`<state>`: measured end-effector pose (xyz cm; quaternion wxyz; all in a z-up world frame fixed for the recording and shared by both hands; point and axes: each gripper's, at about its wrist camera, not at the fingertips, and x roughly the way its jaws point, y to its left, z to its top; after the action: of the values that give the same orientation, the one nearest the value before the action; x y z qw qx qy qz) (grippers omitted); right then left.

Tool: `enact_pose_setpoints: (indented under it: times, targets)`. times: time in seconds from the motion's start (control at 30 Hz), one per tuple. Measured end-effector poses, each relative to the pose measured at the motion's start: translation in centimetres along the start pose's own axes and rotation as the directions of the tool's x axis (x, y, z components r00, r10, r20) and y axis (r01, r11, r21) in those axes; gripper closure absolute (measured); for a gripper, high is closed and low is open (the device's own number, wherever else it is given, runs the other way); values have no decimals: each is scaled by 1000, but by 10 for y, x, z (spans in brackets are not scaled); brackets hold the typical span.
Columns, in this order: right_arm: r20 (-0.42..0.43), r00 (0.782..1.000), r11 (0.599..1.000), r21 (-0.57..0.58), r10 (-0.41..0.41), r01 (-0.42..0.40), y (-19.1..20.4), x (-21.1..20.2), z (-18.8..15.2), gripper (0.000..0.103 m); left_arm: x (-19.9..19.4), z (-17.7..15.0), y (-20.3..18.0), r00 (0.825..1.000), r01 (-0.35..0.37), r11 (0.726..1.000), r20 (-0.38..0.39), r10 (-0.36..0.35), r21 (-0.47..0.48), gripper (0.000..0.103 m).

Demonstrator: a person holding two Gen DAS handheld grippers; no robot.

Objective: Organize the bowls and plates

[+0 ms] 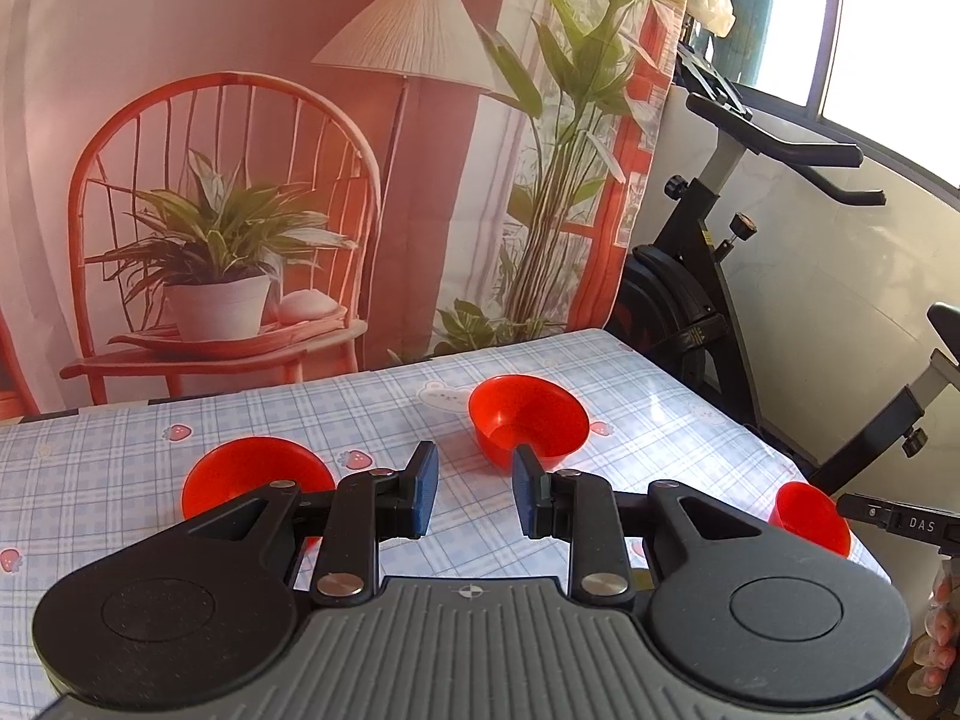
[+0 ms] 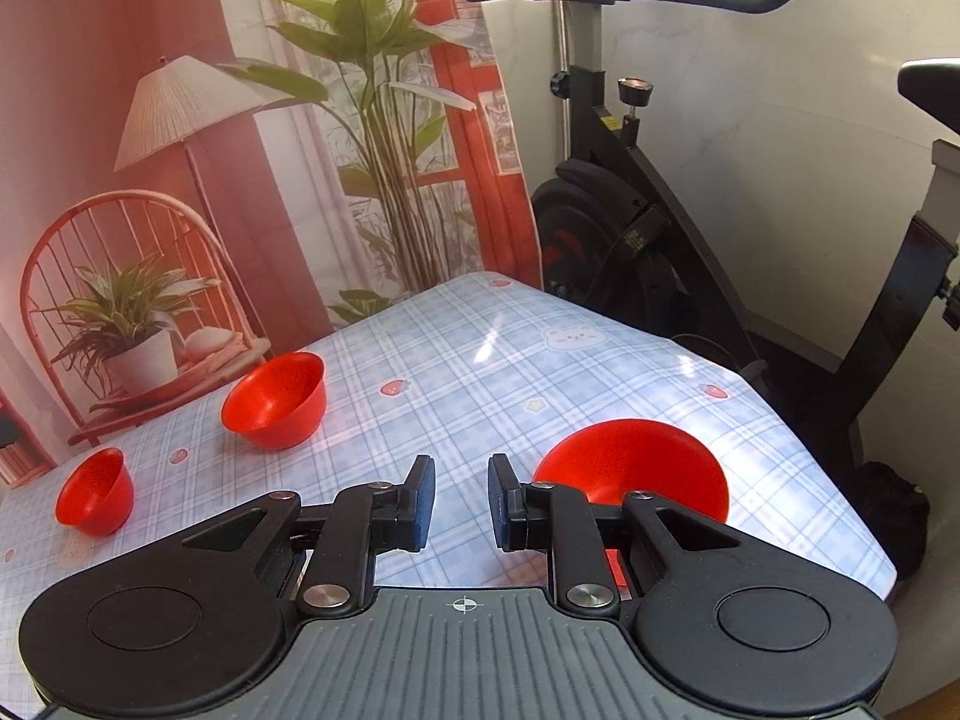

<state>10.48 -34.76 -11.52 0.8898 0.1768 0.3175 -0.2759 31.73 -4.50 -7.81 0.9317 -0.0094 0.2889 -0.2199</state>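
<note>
Three red plastic bowls stand apart on a table with a blue plaid cloth [image 1: 420,396]. In the left wrist view, one bowl [image 1: 258,471] sits at the left behind my left finger arm. A second bowl [image 1: 528,420] is just past the fingertips, and a third bowl [image 1: 810,516] stands near the table's right edge. My left gripper [image 1: 475,495] hovers above the cloth, open by a narrow gap with nothing in it. In the right wrist view my right gripper [image 2: 461,504] is likewise open and empty. The nearest bowl [image 2: 636,468] lies right of its fingers, the middle bowl [image 2: 276,399] and the far bowl [image 2: 96,501] to the left.
A black exercise bike [image 2: 630,228] stands close against the table's right side. A printed backdrop [image 1: 240,150] with a chair, lamp and plants hangs behind the table's far edge. At the left wrist view's right edge, a black tool part [image 1: 900,522] and a hand's fingers [image 1: 942,618] show.
</note>
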Motion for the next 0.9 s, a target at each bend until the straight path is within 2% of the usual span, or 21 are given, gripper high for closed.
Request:
enact_pose_setpoints:
  times: [0.1,0.23,0.4,0.63,0.73,0.9]
  targets:
    - [-1,1000,1000,17,-26,26,-16,1,-1,84,5,-3,-21,999,35,999,-6,-35,-4,74]
    - [16,997,997,12,-72,71,-36,1,-2,84,23,-10,-61,993,119,993,-14,-119,-25,74]
    - [49,991,992,35,-122,120,-66,5,-5,84,58,-23,-121,981,185,982,-70,-182,33,73]
    - [15,991,981,140,-135,132,-106,25,-20,84,115,-51,-192,940,311,945,-177,-290,101,73]
    - [-2,991,978,159,-135,134,-114,34,-27,83,138,-61,-206,926,325,940,-239,-293,104,73]
    - [-9,991,971,199,-130,130,-125,45,-34,83,157,-73,-222,918,322,939,-284,-278,122,73]
